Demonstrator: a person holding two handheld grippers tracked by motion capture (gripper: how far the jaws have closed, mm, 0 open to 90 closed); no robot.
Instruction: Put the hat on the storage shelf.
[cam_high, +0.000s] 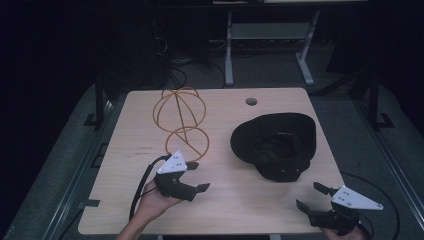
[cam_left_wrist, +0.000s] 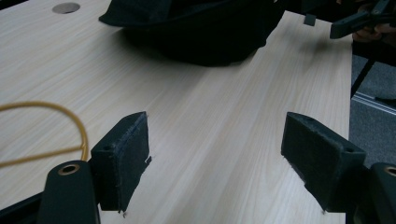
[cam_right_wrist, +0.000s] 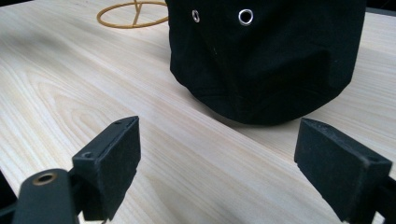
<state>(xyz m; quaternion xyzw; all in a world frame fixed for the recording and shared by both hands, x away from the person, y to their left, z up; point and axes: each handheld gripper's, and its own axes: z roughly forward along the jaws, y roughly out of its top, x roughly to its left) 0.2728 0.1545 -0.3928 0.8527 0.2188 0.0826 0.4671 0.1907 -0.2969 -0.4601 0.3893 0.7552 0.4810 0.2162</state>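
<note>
Left claw (cam_high: 197, 176) open beside wire stand (cam_high: 182, 121), black hat (cam_high: 275, 142) near

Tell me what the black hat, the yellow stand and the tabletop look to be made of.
Black hat: matte woven cloth, likely cotton, going by its soft folds, stitched seams and the small metal eyelets.
Yellow stand: thin bent wire, probably metal with a gold finish; its hoops hold their shape.
Tabletop: pale wood-grain surface, smooth; whether laminate or real wood can't be told.

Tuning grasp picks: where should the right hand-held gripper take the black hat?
Probably the hat brim's near right edge, coming in low from the right hand-held gripper side. The brim is thin and flat enough for open jaws; the crown looks too wide.
</note>
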